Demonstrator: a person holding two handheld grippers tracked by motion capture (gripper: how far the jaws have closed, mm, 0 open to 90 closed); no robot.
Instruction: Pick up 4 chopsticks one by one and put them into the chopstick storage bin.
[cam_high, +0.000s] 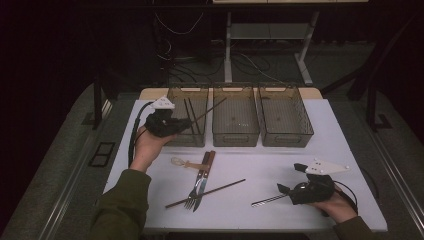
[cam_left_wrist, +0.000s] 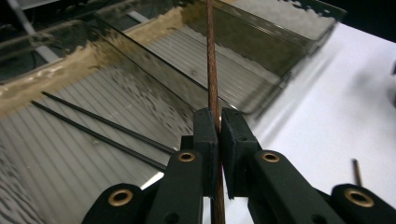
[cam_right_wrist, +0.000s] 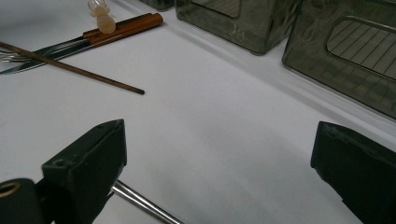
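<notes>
The left gripper (cam_high: 186, 121) is hovering over the left bin (cam_high: 176, 100), the first of three smoky clear bins in a row at the far side of the white table (cam_high: 280, 165). Its jaws are pinching a brown chopstick (cam_high: 207, 111) tight; in the left gripper view the chopstick (cam_left_wrist: 212, 70) is running straight up from between the closed pads (cam_left_wrist: 208, 130), slanting above the bin's wall towards the middle bin (cam_high: 236, 116). Two dark chopsticks (cam_high: 192, 114) are lying on the floor of the left bin, side by side.

Further right, in front of the bins, a pale plastic spoon (cam_high: 184, 163) is lying near the middle of the table, touching the wooden handles of a fork (cam_high: 199, 182) and a knife (cam_high: 206, 176) that are resting close together. A second brown chopstick (cam_high: 206, 193) is lying across their metal ends, pointing right.

The right bin (cam_high: 286, 114) is standing beside the middle one.

At the right front of the table, the right gripper (cam_high: 287, 191) is resting low in the person's hand, its jaws spread wide and gripping nothing. A metal utensil (cam_high: 269, 200) is lying on the table just beside its tip; in the right gripper view its shaft (cam_right_wrist: 140, 203) is passing under the left jaw.
</notes>
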